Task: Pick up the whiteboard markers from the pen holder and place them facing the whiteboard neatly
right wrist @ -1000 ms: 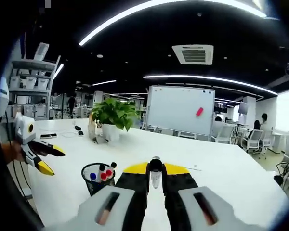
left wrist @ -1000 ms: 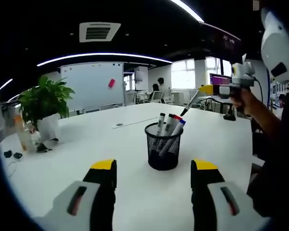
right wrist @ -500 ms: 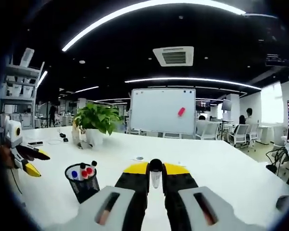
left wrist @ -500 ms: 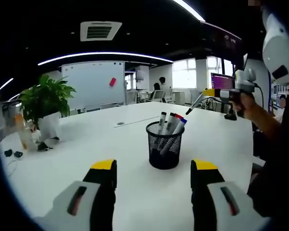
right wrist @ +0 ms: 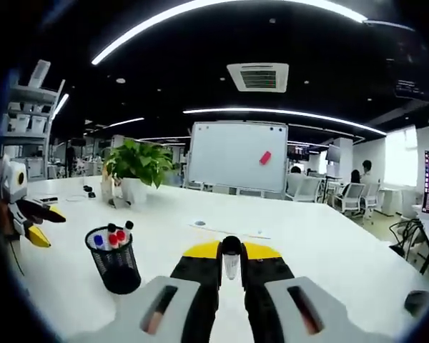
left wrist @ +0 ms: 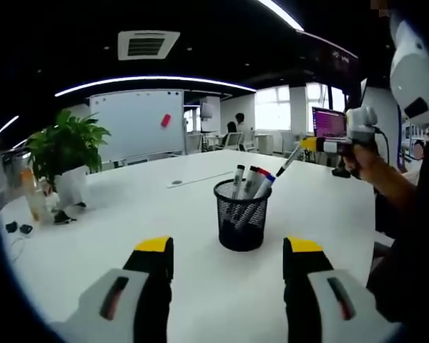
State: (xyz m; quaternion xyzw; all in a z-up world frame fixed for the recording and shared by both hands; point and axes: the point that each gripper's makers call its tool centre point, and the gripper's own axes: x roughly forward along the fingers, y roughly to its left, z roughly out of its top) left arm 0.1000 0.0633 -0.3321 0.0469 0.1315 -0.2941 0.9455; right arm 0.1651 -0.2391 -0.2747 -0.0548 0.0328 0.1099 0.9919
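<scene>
A black mesh pen holder (left wrist: 242,218) stands on the white table (left wrist: 129,214) with several whiteboard markers (left wrist: 250,183) upright in it. My left gripper (left wrist: 229,249) is open just short of the holder, nothing between its jaws. My right gripper (left wrist: 327,143) is held up to the right of the holder, shut on a black-capped marker (left wrist: 289,158) that slants down to the left. In the right gripper view, the right gripper (right wrist: 231,250) pinches that marker (right wrist: 231,266) end-on, pointing toward the whiteboard (right wrist: 236,153). The holder (right wrist: 116,261) sits lower left, the left gripper (right wrist: 30,221) beyond it.
The whiteboard (left wrist: 136,126) with a pink eraser stands past the table's far end. A potted plant (left wrist: 66,153) and small items sit at the far left of the table. A lit laptop (left wrist: 329,121) is at the right. People sit at desks in the background.
My right gripper, still holding the marker, has shifted slightly right of the holder and turned more toward the whiteboard. The left gripper has stayed open in place.
</scene>
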